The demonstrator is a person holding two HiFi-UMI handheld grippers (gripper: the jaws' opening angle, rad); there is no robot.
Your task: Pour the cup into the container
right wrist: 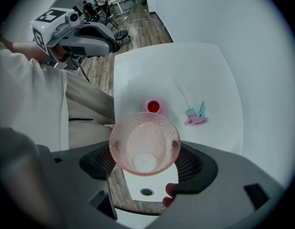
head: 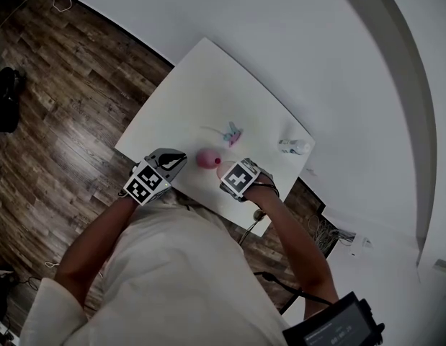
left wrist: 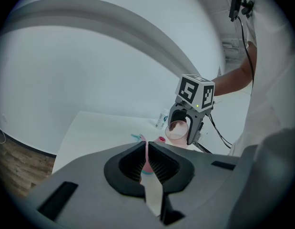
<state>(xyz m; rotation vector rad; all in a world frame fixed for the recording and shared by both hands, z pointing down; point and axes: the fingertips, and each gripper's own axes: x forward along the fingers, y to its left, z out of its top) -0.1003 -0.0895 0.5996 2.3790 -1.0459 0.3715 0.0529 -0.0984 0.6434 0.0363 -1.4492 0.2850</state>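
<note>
Gripping cup [right wrist: 144, 144], seemingly just above pink container [right wrist: 153, 106]

readable text: none
left cube [head: 145, 184]: black-and-white square marker pattern, no letters or digits
right cube [head: 238, 177]: same kind of pattern, no text
small bottle [head: 295, 147]: label too small to read
screen [head: 336, 328]: print too blurred to read

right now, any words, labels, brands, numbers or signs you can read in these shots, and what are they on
No words or numbers can be read.
Marker cubes: black-and-white square patterns only, no letters.
Small bottle: its label is too small to read.
Screen on the dark device, lower right of the head view: lines too blurred to read.
</note>
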